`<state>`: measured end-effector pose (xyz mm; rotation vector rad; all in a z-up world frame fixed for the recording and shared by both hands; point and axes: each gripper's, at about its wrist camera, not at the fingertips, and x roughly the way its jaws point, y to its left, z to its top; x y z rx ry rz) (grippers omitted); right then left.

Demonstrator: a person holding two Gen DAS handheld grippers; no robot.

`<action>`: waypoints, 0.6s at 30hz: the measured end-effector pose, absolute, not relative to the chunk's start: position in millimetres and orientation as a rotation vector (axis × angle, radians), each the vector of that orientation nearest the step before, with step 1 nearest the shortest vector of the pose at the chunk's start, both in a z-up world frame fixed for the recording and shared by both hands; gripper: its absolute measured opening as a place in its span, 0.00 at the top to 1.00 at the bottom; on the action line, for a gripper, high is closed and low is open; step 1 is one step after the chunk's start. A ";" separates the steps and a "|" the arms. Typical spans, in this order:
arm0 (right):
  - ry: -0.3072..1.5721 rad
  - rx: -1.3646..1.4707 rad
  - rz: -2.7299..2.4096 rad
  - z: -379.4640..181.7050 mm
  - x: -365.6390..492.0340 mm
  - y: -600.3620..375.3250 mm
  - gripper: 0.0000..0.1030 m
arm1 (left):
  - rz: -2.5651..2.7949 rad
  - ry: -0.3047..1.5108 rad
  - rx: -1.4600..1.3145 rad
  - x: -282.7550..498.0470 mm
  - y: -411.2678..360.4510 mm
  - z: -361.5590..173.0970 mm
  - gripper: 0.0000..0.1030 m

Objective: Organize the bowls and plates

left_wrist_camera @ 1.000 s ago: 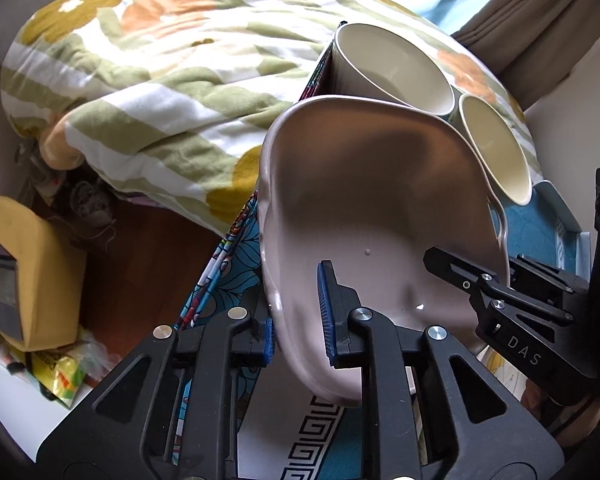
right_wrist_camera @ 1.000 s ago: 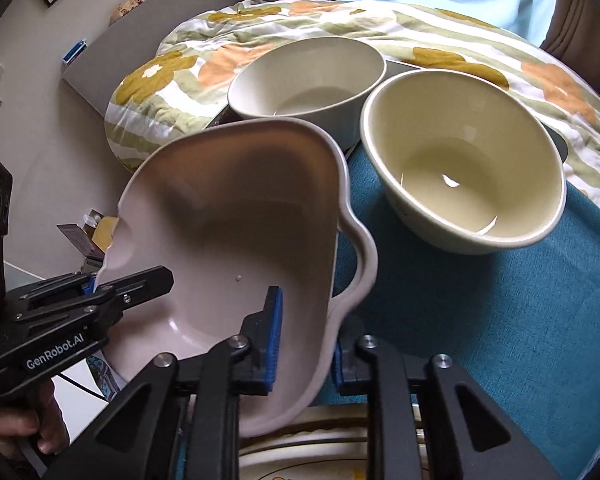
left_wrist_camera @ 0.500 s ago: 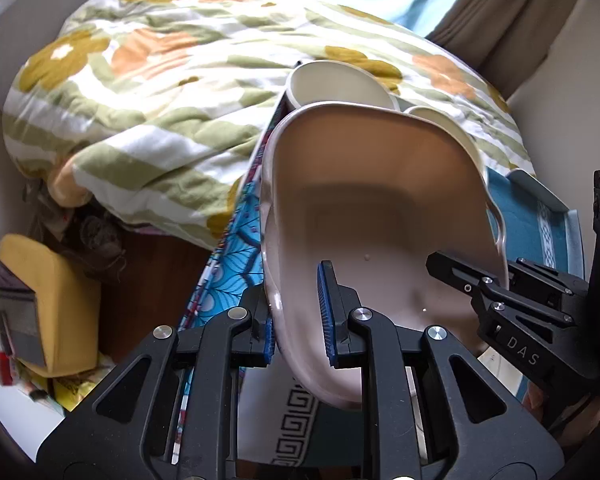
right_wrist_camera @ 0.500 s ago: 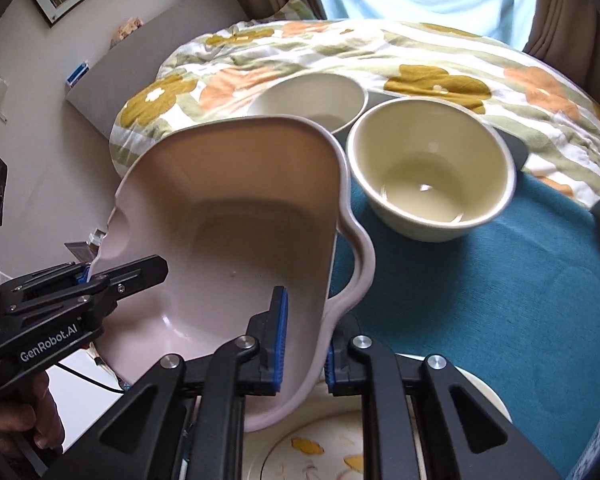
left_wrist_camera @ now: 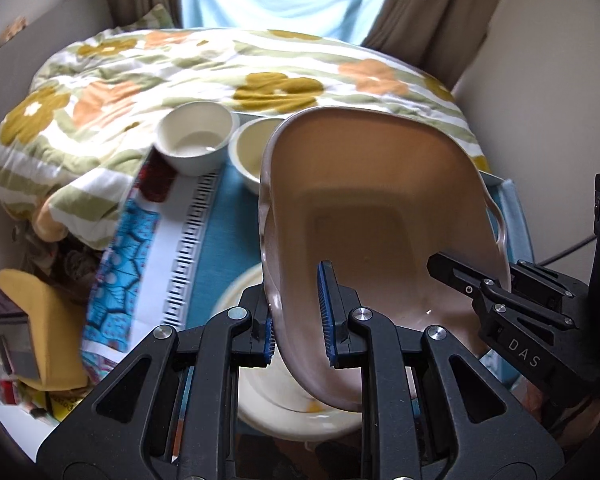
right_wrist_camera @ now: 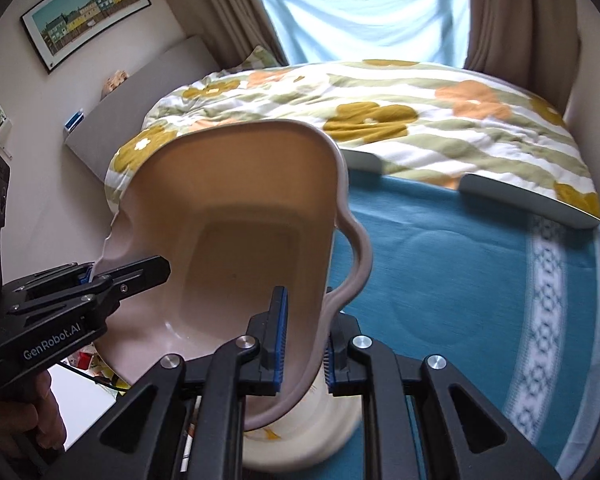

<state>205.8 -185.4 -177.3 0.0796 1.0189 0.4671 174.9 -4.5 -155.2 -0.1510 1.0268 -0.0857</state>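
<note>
Two cream bowls (left_wrist_camera: pixel 196 140) sit at the bench's far left, unstacked. The left gripper (left_wrist_camera: pixel 298 316) and right gripper (right_wrist_camera: pixel 302 340) each pinch a rim of the pink dish (left_wrist_camera: pixel 380 216), lifted above a plate (left_wrist_camera: pixel 260 396); sorting remains.

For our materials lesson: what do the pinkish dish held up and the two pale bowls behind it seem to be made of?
Pinkish dish: probably glazed ceramic or melamine, smooth with small glints. Two pale bowls: likely glazed ceramic, cream, thick-walled, glossy inside.

left gripper (left_wrist_camera: pixel 298 316) clamped, right gripper (right_wrist_camera: pixel 302 336) clamped, angled downward
</note>
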 end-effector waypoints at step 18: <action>1.096 0.149 0.234 -222.7 141.1 -371.7 0.86 | -0.316 1.164 -0.096 150.3 -213.6 -223.4 0.85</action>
